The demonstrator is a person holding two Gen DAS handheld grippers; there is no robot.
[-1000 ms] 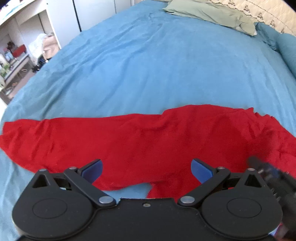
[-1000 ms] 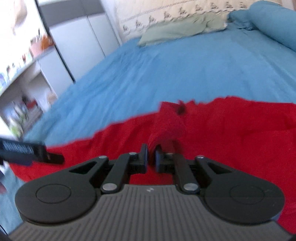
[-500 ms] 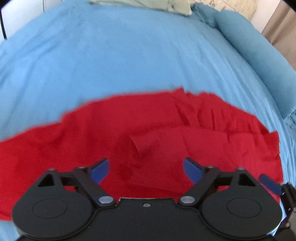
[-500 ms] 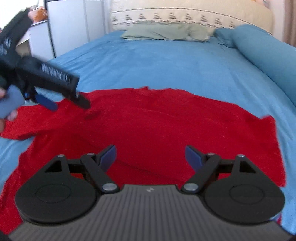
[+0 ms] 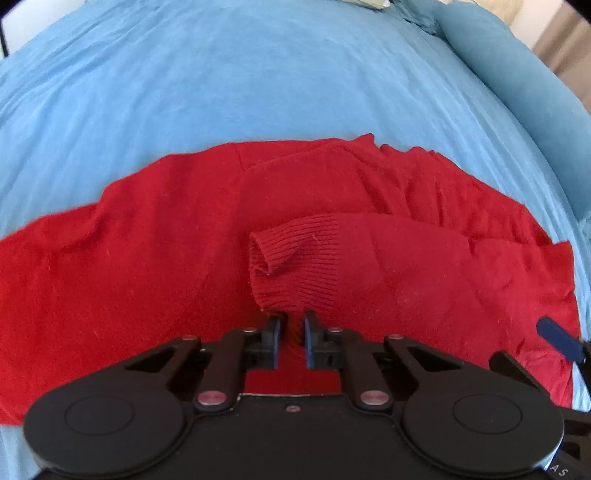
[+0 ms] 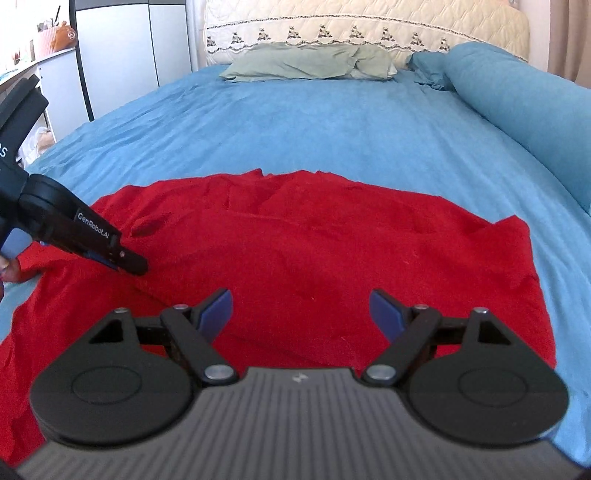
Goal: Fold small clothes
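Left gripper pinching the sleeve cuff of a red sweater spread on a blue bedsheet.

The sweater lies flat across the near end of the bedsheet, well apart from the green pillow at the headboard. One sleeve is folded over the sweater's body, its ribbed cuff lying on the middle of the garment; the left gripper's jaws are drawn nearly together on red fabric at the cuff's near edge. The right gripper hovers above the sweater's near half with its jaws spread wide, holding nothing. A rolled blue bolster lies along the bedsheet's right side.
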